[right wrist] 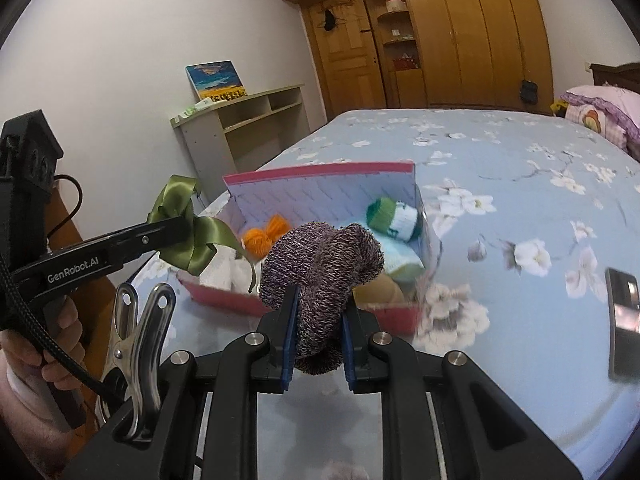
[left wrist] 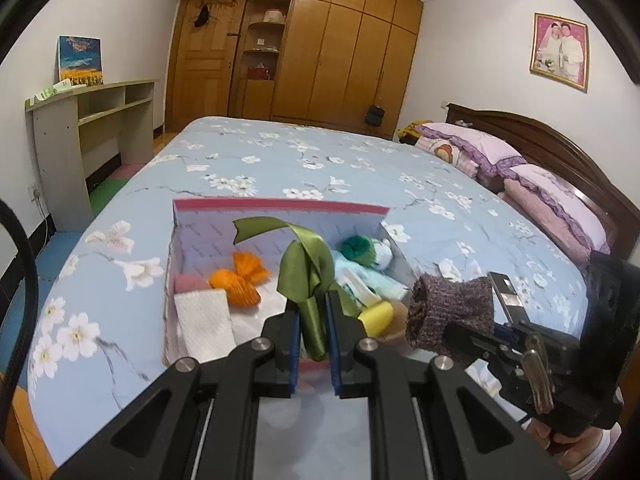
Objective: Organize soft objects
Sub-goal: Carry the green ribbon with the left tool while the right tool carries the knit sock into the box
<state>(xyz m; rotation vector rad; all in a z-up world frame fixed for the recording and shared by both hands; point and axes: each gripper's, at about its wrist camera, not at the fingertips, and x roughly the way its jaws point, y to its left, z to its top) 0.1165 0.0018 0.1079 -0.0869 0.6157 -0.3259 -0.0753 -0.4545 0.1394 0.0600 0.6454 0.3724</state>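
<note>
My left claw (left wrist: pixel 313 316) clamps the ribbon (left wrist: pixel 308 276), my right claw (right wrist: pixel 318 320) the sock (right wrist: pixel 320 264), both above the box (right wrist: pixel 320 172) for sorting.

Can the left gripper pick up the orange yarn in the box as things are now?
Probably not yet. The left gripper is shut on the green ribbon, so its jaws are full. The orange yarn itself lies uncovered in the open box, so the way is free once the ribbon is released.

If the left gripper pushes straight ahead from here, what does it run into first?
Probably the open pink box: the left gripper, shut on the green ribbon, points down into it, likely toward the white cloth lining. Depth is unclear.
</note>
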